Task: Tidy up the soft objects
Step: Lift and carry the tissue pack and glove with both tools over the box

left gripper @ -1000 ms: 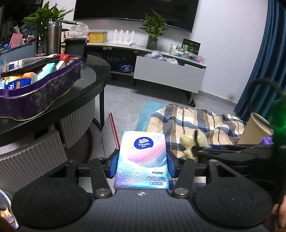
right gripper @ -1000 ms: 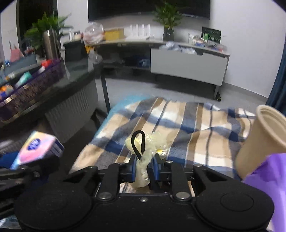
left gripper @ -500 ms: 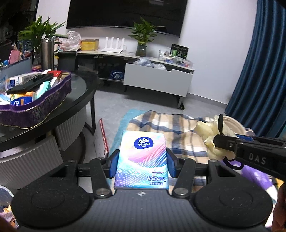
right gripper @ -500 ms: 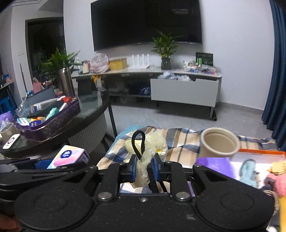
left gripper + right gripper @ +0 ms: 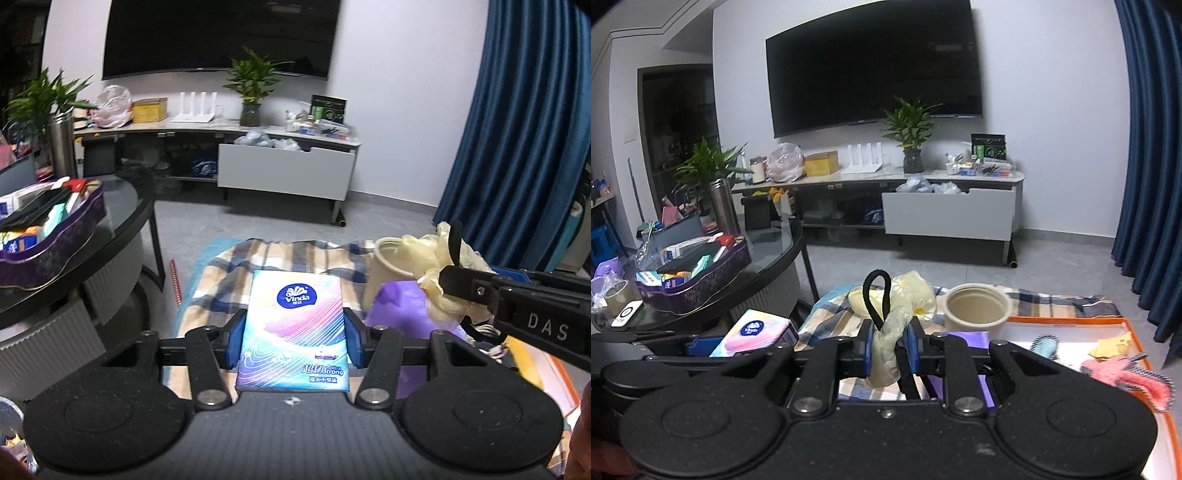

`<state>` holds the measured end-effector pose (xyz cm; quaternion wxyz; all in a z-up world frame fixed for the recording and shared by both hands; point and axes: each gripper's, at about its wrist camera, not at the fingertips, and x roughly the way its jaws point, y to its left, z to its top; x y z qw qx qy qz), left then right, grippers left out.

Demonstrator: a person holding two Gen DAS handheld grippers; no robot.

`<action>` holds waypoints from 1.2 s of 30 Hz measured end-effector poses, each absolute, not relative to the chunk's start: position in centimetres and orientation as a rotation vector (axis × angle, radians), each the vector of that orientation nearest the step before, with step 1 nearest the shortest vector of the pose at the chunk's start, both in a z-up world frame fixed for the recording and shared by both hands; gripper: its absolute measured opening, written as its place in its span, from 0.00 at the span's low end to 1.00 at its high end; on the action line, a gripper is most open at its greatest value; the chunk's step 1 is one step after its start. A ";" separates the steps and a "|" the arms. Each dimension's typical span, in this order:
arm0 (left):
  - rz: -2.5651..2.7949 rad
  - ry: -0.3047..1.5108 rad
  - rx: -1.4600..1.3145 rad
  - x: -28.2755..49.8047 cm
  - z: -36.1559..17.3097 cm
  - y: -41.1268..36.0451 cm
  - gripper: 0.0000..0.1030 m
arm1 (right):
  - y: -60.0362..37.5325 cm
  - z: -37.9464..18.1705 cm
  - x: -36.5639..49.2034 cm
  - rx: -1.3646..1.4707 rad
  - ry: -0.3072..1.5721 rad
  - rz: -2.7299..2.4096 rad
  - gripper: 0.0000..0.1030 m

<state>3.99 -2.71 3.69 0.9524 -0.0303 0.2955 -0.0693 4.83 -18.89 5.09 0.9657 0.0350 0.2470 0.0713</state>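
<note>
My left gripper point(image 5: 292, 341) is shut on a colourful Vinda tissue pack point(image 5: 295, 328), its blue pads pressed on both long sides. That pack point(image 5: 753, 332) also shows at the lower left of the right wrist view. My right gripper point(image 5: 889, 349) is shut on a pale yellow fabric flower with a black loop point(image 5: 886, 332). In the left wrist view the same flower point(image 5: 443, 266) hangs at the right, clamped by the right gripper point(image 5: 458, 284). Both grippers hover above a plaid blanket point(image 5: 229, 280).
A beige cup point(image 5: 975, 310) stands on the blanket beside a purple item point(image 5: 399, 306). An orange-rimmed tray point(image 5: 1071, 321) at the right holds a pink soft toy point(image 5: 1123, 373). At the left is a dark round table point(image 5: 122, 221) with a purple basket point(image 5: 59, 236). The TV cabinet point(image 5: 945, 214) lies beyond.
Both grippers have risen with their loads still clamped; more of the room shows. The right gripper and flower now sit higher at the right of the left view, and the tray has come into sight.
</note>
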 end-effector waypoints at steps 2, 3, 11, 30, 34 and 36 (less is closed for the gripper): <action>-0.154 0.597 -0.053 3.8 3.9 -3.4 0.52 | -19.5 5.3 4.3 0.074 0.494 0.134 0.23; -0.161 0.595 -0.048 3.7 4.0 -3.7 0.52 | -19.7 5.4 4.1 0.078 0.492 0.130 0.23; -0.206 0.601 -0.036 3.4 3.9 -5.8 0.52 | -22.0 5.8 2.2 0.091 0.478 0.089 0.23; -0.291 0.597 -0.005 2.4 4.2 -9.5 0.52 | -24.8 6.5 0.7 0.102 0.461 0.024 0.23; -0.313 0.601 0.002 2.4 4.1 -10.2 0.52 | -25.6 6.5 0.4 0.107 0.457 0.007 0.23; -0.324 0.604 0.007 2.4 4.1 -10.6 0.52 | -26.0 6.6 0.2 0.110 0.455 -0.001 0.23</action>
